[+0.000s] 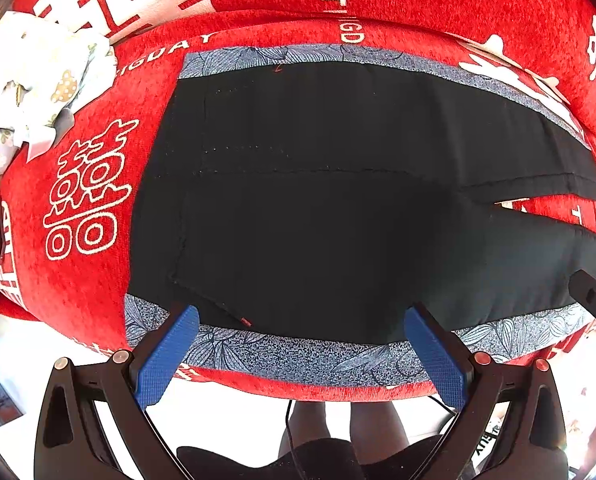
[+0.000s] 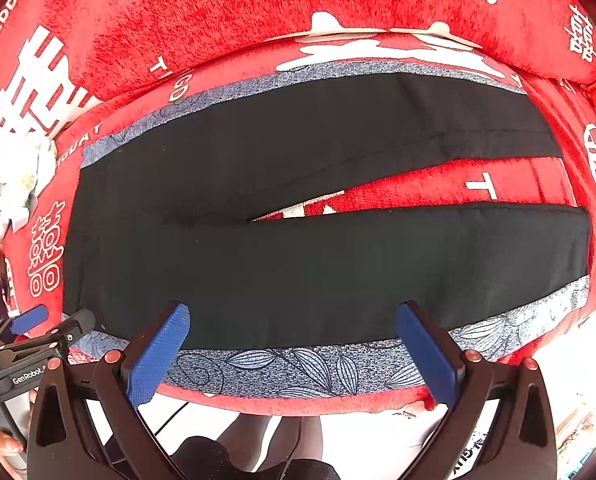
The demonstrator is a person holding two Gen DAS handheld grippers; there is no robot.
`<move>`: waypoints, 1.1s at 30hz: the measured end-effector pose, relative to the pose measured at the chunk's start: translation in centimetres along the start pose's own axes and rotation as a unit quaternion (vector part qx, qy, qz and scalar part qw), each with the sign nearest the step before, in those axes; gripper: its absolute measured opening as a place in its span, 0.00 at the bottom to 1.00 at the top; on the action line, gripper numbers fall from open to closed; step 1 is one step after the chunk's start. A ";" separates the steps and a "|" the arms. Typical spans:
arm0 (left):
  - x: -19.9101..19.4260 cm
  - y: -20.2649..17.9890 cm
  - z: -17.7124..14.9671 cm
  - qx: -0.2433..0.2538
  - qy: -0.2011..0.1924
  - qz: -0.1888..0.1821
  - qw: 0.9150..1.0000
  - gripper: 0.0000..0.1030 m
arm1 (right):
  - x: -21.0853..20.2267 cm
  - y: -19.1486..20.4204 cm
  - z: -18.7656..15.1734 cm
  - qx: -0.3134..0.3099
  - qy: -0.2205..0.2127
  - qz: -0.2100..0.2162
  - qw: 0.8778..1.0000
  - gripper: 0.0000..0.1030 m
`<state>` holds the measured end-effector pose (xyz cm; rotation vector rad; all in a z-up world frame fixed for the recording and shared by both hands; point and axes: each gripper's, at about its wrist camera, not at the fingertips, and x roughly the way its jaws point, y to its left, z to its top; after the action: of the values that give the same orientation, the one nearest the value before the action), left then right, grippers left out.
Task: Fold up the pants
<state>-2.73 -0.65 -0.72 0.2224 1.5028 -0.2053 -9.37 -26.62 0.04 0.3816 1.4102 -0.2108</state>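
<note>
Lying flat on a red sofa seat (image 1: 82, 280), the black pants (image 1: 317, 208) are spread with the waist toward the left and the two legs running to the right, a wedge of red fabric showing between them; each outer seam carries a blue-grey leaf-patterned side stripe (image 2: 298, 364). The left gripper (image 1: 301, 356) is held spread and empty just above the near stripe at the hip end, and the right gripper (image 2: 294, 354) is likewise parted and empty above the near leg's stripe. No fold is judged to have been started. From here, only the top layer might be pinched if the fingers are closed on the edge too shallowly, so the lower layer would be left behind and the fold skewed. The near leg could also be dragged off the seat edge if it is lifted unevenly by the two hands. A crumpled pale floral cloth (image 1: 34, 80) near the waist could be caught if the pants are swept that way. On the sofa cover, white double-happiness characters (image 1: 86, 192) and the fragments "WEDDI" and "IGDAY" can be read; "GenRobot" is printed on the left gripper's body in the right wrist view.
</note>
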 end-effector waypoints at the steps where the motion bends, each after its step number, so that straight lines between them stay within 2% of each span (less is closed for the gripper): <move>1: 0.0 -0.1 0.0 0.000 0.001 0.000 1.000 1.00 | 0.0 0.0 0.0 0.000 0.000 0.000 1.000 1.00; 33: 0.2 0.1 -1.2 0.013 0.001 0.012 1.000 1.00 | 0.8 0.7 -1.2 -0.010 -0.002 -0.010 1.000 1.00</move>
<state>-3.82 -0.25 -1.01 0.2624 1.4987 -0.2058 -10.08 -25.51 -0.78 0.3500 1.4113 -0.2129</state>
